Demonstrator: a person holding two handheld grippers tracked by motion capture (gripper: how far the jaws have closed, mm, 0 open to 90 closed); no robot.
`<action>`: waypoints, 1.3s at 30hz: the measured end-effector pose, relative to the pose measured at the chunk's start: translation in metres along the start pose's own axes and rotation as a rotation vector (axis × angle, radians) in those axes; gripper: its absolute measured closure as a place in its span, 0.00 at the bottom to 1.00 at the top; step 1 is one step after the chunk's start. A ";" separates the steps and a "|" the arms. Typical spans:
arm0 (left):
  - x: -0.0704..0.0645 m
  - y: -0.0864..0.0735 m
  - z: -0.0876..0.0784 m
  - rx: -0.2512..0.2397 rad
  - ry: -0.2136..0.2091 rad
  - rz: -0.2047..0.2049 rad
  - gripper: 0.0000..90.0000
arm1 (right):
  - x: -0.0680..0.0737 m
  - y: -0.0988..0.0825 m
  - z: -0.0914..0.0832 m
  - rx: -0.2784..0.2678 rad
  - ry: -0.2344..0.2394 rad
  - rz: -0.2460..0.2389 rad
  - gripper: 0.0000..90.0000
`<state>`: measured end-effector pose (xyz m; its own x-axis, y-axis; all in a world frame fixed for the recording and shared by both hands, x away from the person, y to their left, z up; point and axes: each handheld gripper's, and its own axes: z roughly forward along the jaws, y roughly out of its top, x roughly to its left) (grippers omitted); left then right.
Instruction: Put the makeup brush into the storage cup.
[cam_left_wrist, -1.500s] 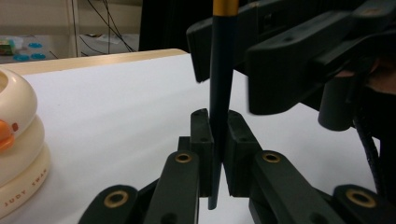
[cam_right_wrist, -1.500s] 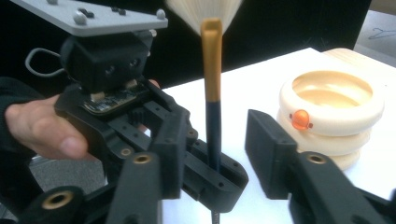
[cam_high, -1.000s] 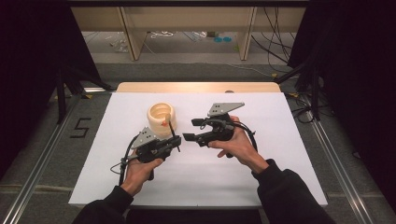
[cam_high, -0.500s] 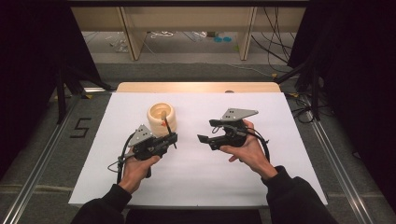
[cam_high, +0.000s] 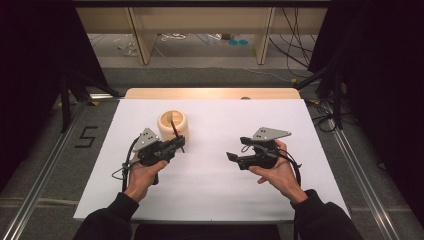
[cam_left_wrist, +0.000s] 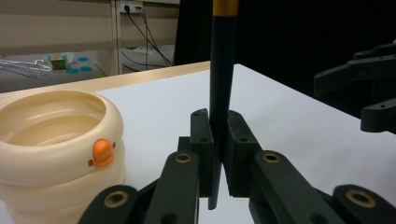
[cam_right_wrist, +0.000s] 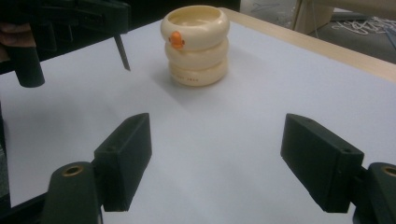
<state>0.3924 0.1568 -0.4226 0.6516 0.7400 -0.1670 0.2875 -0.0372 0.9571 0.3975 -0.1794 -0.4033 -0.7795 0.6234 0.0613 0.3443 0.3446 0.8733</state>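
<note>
A cream ring-stacked cup (cam_high: 173, 124) with an orange duck bill (cam_left_wrist: 102, 150) stands on the white sheet (cam_high: 215, 195). My left gripper (cam_high: 178, 145) is just in front of the cup, shut on a dark slim stick (cam_left_wrist: 221, 74) with an orange band. The stick stands upright between the pads (cam_left_wrist: 201, 140), its lower tip hanging just below them. My right gripper (cam_high: 236, 149) hovers to the right, well apart from the cup (cam_right_wrist: 196, 42). It is open, its jaws have just been opening, and nothing is between its fingers (cam_right_wrist: 125, 158).
The table's wooden far edge (cam_high: 210, 93) lies behind the sheet. Beyond it are wooden legs (cam_high: 264, 35) and cables on the floor. Metal rails (cam_high: 45, 170) run along both sides. Bare sheet stretches between and in front of the hands.
My right hand has drawn away to the right from the left gripper and the cup, and its jaws stand wider. The left hand has kept still with the stick.
</note>
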 end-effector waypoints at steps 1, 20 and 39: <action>0.001 0.001 0.000 0.000 0.003 0.004 0.93 | -0.001 -0.002 0.000 0.000 0.006 0.006 0.28; 0.011 0.016 0.001 -0.013 0.040 0.009 0.93 | 0.001 -0.027 -0.014 0.005 -0.033 0.043 0.21; 0.028 0.037 0.006 -0.039 0.095 0.024 0.93 | 0.003 -0.039 -0.018 0.017 -0.037 0.027 0.22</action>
<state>0.4258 0.1722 -0.3934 0.5878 0.7997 -0.1223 0.2438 -0.0310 0.9693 0.3726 -0.2037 -0.4286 -0.7499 0.6583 0.0663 0.3741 0.3393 0.8631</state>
